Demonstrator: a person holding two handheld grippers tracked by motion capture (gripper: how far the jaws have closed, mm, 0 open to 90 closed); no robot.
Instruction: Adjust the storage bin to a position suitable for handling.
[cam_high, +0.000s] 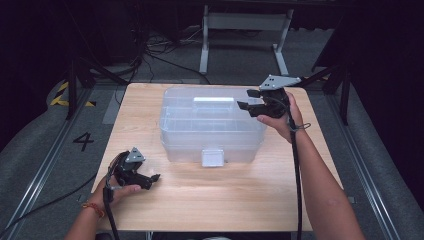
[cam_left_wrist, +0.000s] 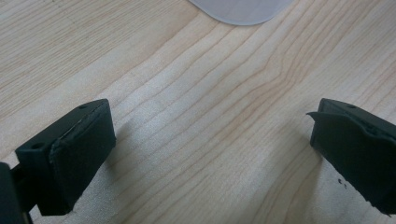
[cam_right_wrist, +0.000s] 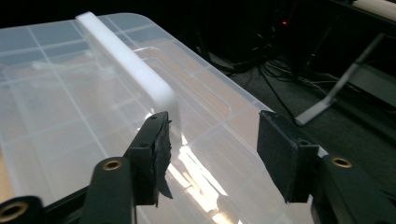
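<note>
- The right gripper (cam_high: 248, 99) hangs above the right end of the clear plastic storage box (cam_high: 212, 125), held in the person's right hand (cam_high: 282, 117); its jaws stand partly apart with nothing pinched between them.
- In the right gripper view, the white handle (cam_right_wrist: 126, 60) on the box lid ends just beside the near jaw; whether that jaw touches it cannot be told. The other jaw is clear of it, over the lid's edge.
- The box sits shut in the middle of the wooden table (cam_high: 210, 200), its white front latch (cam_high: 212, 157) facing the person.
- The left gripper (cam_high: 152, 178) rests low over the table's front left part, held in the left hand (cam_high: 117, 190), well apart from the box.
- Its jaws are spread wide over bare wood, holding nothing; a rounded corner of the box (cam_left_wrist: 240, 10) shows beyond them.
- A cable (cam_high: 296, 170) trails from the right gripper along the forearm.
</note>
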